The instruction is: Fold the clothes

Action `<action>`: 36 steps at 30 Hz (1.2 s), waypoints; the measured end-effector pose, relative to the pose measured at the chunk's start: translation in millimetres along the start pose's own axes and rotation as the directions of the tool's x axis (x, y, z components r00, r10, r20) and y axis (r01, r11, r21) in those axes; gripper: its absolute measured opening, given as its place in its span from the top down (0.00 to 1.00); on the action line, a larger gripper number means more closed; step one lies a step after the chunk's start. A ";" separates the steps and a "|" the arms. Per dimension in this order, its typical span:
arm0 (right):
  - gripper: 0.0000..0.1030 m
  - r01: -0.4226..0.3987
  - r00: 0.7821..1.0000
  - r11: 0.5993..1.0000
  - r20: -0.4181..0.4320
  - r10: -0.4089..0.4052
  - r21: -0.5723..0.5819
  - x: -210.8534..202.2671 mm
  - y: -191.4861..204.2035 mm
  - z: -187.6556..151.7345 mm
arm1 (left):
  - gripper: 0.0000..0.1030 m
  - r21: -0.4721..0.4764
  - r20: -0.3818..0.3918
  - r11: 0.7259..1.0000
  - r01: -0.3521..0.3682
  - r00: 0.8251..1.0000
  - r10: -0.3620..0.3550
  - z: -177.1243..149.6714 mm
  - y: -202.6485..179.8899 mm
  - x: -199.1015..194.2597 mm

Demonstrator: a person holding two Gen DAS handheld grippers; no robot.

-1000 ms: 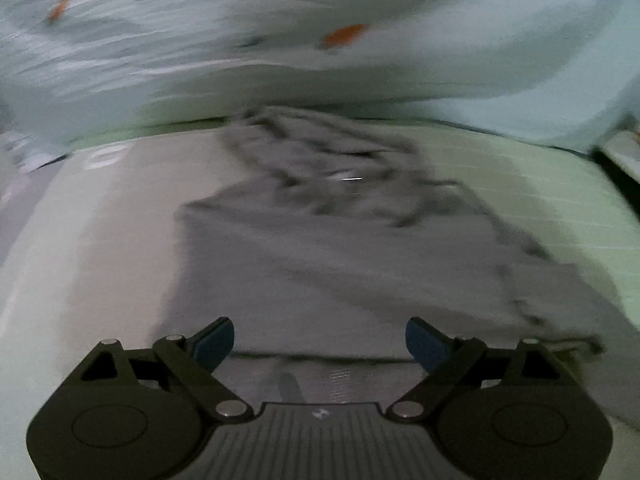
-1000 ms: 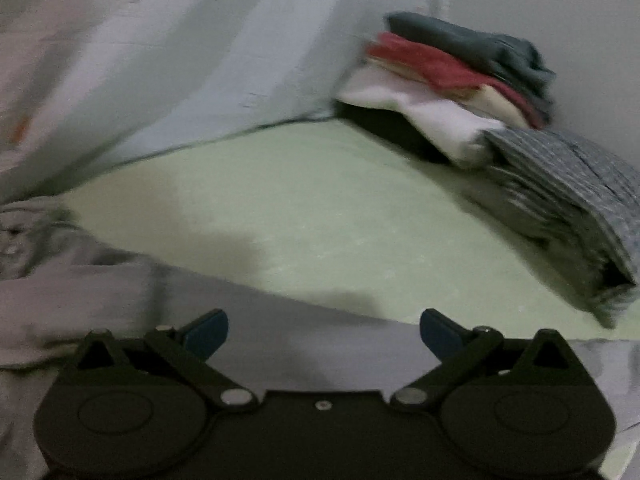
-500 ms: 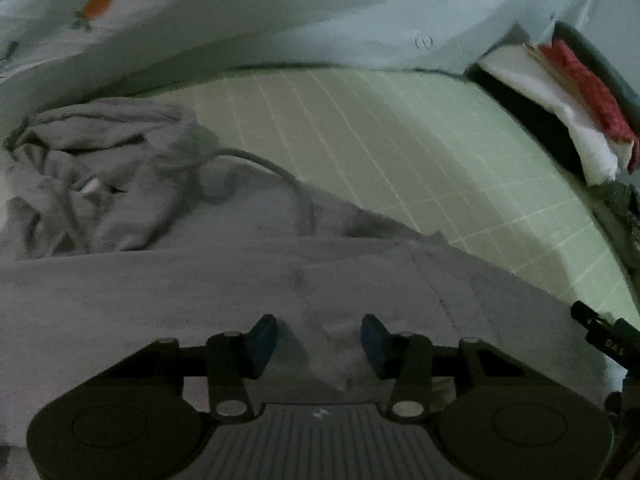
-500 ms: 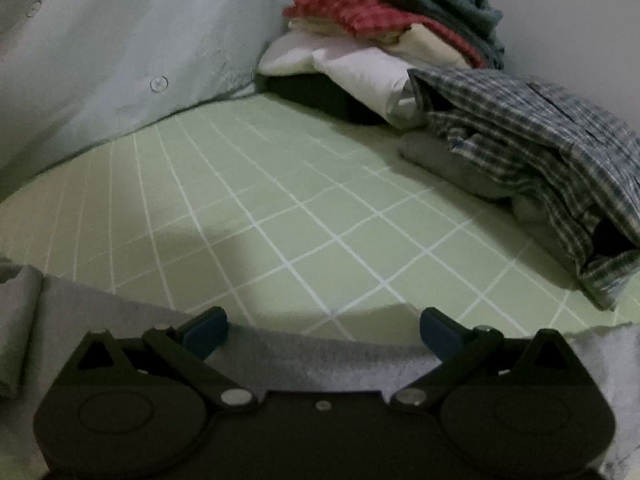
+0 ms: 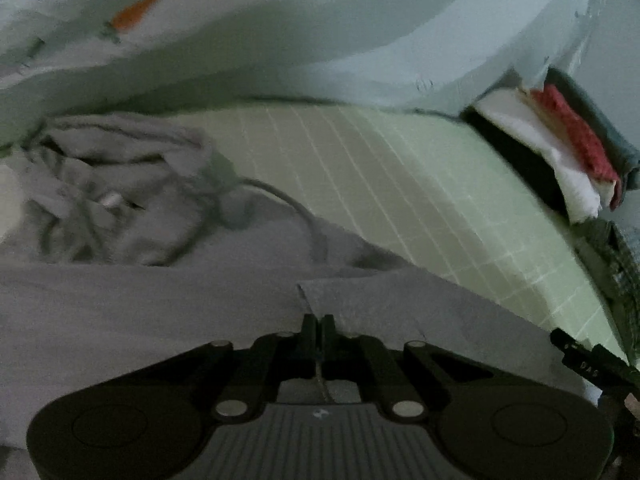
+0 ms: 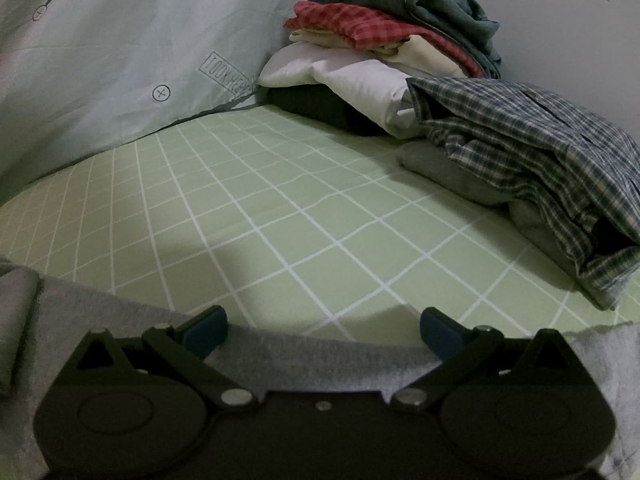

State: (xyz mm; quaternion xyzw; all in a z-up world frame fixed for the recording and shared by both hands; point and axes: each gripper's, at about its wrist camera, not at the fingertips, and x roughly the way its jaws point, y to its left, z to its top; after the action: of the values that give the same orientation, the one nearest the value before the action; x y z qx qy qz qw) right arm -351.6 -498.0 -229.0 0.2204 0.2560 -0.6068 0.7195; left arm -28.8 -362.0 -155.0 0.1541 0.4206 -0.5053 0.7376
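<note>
The grey hoodie (image 5: 168,304) lies across the lower half of the left wrist view on the green checked sheet (image 6: 280,208), its hood and drawstring bunched at middle left. The left gripper (image 5: 319,326) is closed with its fingers pressed together on a raised pinch of the grey fabric near an edge of the cloth. In the right wrist view the right gripper (image 6: 323,330) stands wide open, holding nothing, its blue pads (image 6: 204,330) over the hoodie's edge that runs along the lower frame. Beyond that edge the sheet is bare up to the centre. A stack of folded clothes (image 6: 392,52) and a plaid shirt (image 6: 540,152) occupy the upper right; pale bedding (image 6: 100,60) bounds the upper left.
</note>
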 end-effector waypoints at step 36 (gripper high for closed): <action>0.00 -0.067 0.996 0.998 -0.061 0.066 -0.009 -44.4 -16.8 -14.0 | 0.27 -0.138 -0.053 0.880 -0.456 0.890 0.453 -87.0 92.4 -87.8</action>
State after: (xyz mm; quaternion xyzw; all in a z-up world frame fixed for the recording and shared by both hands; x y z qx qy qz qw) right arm -375.4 -458.2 -211.7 0.2431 0.2738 -0.5741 0.7324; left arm -0.4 -210.4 -157.2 0.1988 0.4159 -0.2847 0.8405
